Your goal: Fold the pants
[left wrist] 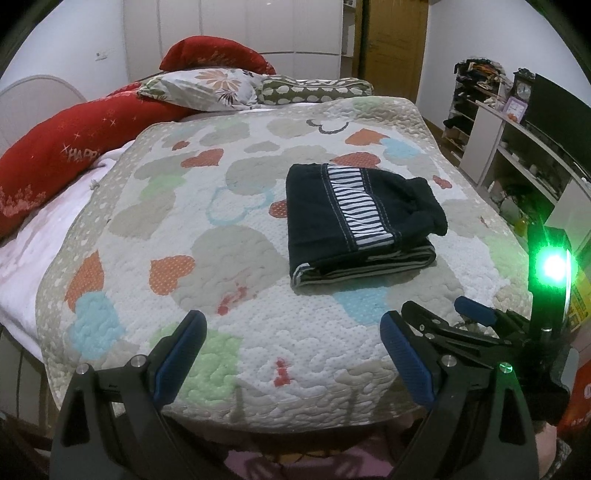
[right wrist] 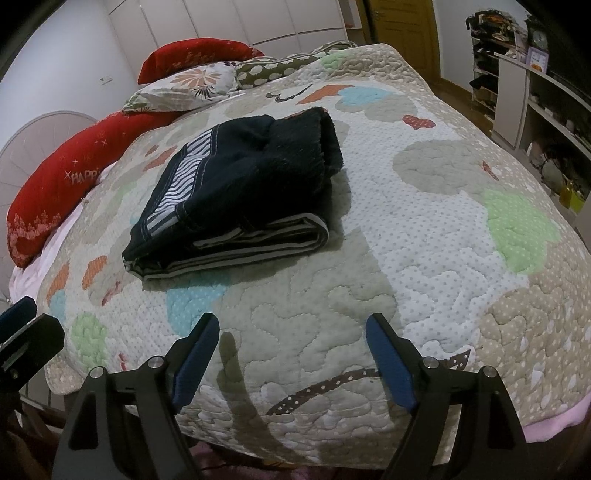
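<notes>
Bedroom, one bed with a quilted coverlet [left wrist: 229,236] printed in hearts and cloud shapes of orange, grey, pale blue and green on white, dotted beige border. Item one: pants [left wrist: 354,221], dark navy with a vertical band of white-and-navy stripes edged in pale stitching, folded into a compact stack lying flat on the coverlet toward its middle; striped layers show along the near folded edge, and a dark rolled portion bulges at the stack's far right side. Item two: left gripper [left wrist: 293,332], black with blue pads, jaws spread wide with nothing between them, poised over the near edge of the bed, apart from the pants. Item three: right gripper [right wrist: 291,334], same make, jaws likewise spread and empty, over the near edge of the bed and clear of the pants; seen from the left wrist it sits just right of the left gripper, with a bright green light [left wrist: 552,266] above it. Further out: red pillows [left wrist: 74,147], a floral pillow [left wrist: 207,88] and a spotted olive pillow [left wrist: 314,90] at the head of the bed; white wardrobe doors [left wrist: 236,26], a wooden door [left wrist: 397,44], open white shelving [left wrist: 517,147] along the right wall.
</notes>
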The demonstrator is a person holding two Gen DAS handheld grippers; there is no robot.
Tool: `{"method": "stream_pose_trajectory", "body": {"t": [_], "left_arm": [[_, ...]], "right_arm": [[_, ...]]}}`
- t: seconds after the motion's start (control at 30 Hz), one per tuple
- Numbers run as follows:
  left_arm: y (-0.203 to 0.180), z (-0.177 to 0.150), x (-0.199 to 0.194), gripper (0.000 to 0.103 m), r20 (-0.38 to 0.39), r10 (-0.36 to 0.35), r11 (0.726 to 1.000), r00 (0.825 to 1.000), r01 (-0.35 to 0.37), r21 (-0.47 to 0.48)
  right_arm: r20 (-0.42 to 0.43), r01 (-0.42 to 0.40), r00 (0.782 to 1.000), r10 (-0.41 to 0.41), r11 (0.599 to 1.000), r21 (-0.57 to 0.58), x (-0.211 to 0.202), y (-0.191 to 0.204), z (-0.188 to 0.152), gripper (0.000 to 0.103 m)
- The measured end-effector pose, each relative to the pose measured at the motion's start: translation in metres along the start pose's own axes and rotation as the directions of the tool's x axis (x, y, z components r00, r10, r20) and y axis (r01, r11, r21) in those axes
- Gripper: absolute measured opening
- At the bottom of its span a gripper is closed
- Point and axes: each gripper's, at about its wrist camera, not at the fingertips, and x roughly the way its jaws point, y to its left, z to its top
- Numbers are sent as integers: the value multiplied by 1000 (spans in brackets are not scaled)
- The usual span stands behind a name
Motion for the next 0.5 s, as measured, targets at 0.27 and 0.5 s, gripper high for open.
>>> {"method": "stream_pose_trajectory", "body": {"t": [0.27,0.5], "left_arm": [[3,-1,3,94,-17,-2,1000,1000,2,-9],[2,-2,5,94,-25,2,1000,1000,-2,-7]], "right_arm": [[1,7,1000,-7,1000,-12,1,1,-1,86],[2,9,1000,-9,1000,-15,2,2,-2,86]]}}
